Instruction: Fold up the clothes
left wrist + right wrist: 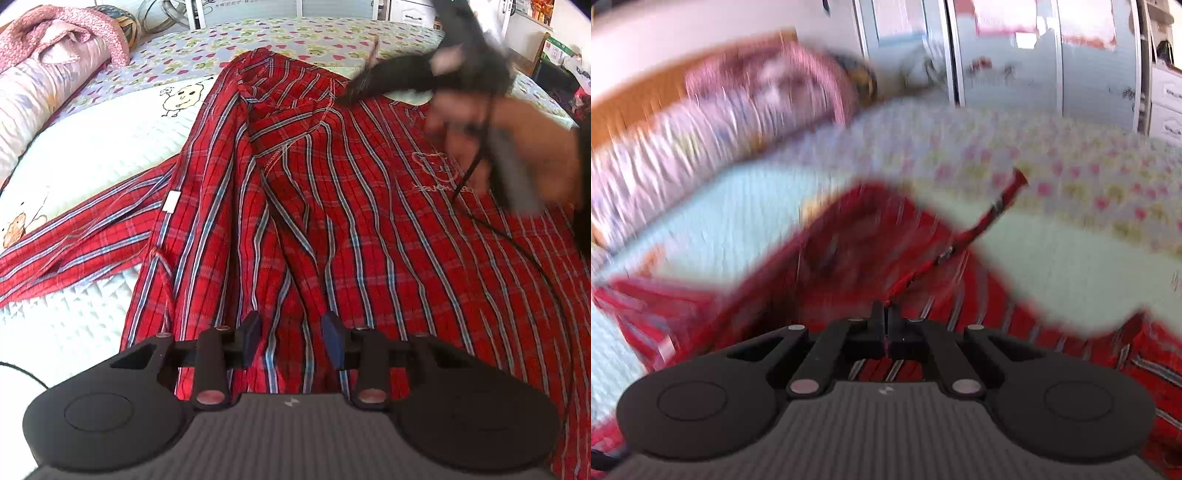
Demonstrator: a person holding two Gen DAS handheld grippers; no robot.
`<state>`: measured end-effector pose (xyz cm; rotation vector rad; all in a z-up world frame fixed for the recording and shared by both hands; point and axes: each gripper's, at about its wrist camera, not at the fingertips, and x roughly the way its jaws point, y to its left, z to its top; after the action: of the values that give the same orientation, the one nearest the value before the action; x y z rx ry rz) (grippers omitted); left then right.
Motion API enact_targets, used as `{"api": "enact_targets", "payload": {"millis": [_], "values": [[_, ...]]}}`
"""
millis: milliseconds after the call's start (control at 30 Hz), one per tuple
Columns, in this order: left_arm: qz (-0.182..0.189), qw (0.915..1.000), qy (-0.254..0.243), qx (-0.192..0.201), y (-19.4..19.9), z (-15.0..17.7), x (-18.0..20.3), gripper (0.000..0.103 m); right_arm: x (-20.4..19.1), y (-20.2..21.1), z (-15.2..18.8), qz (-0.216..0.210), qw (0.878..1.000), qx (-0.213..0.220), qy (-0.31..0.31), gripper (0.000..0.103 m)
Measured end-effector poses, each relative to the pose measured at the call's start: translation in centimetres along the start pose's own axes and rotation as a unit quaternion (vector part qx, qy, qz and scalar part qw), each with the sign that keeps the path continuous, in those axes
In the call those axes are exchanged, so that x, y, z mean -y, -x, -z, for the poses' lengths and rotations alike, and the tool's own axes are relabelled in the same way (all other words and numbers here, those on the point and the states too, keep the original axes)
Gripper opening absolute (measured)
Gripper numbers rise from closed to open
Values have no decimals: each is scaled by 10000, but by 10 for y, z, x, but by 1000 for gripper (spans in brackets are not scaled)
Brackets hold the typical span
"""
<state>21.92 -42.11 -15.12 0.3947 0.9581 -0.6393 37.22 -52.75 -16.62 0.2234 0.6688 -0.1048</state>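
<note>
Left wrist view: red plaid shirt [332, 206] is spread on the bed [92, 155], one sleeve out sideways. Left gripper [291, 338] hovers partly open over the hem, empty. Right gripper [885, 314] is pinched shut on a red edge strip, blurred. Fold judged just begun; edge needs carrying across. Pillow [48, 77] well clear

Bright, even daylight throughout; shadows soft. Left wrist view sharp except the blurred hand [517, 147]. Right wrist view heavily motion-blurred. Fisheye curvature bends both frames' edges.
</note>
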Motion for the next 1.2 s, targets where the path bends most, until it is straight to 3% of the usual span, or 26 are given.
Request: {"api": "enact_targets", "payload": {"millis": [100,233,267,400,600,700,767,867,1000,1133,1200], "values": [[69,9999,114,-35,5,6,-1,40,-1,-1,20,254,9983,-202,-490,10],[221,9995,230,1,12,8,2,40,23,70,33,818,9906,365,-1036,53],[282,9993,249,35,15,7,4,40,30,92,40,936,9878,544,-1122,56],[619,9979,173,122,20,-1,20,40,83,180,78,1754,9746,679,-1213,58],[1139,9932,111,196,13,-18,58,40,189,276,138,2061,9334,507,-2894,58],[1537,9879,188,86,-7,-31,73,40,206,286,155,2410,9357,163,-2571,58],[1758,9841,259,61,-26,-42,75,40,209,278,167,2506,9382,-125,-2385,58],[2171,9746,545,-104,-71,-66,61,40,205,286,186,2385,9354,-199,-2602,57],[2301,9662,1138,-224,-125,-101,45,40,175,321,209,2731,9369,-398,-2146,57],[2621,9450,1935,-282,-166,-131,31,39,147,356,231,2836,9341,-467,-2116,57],[2625,9409,2133,-197,-176,-143,29,38,141,370,238,2821,9283,-398,-2389,57]]}}
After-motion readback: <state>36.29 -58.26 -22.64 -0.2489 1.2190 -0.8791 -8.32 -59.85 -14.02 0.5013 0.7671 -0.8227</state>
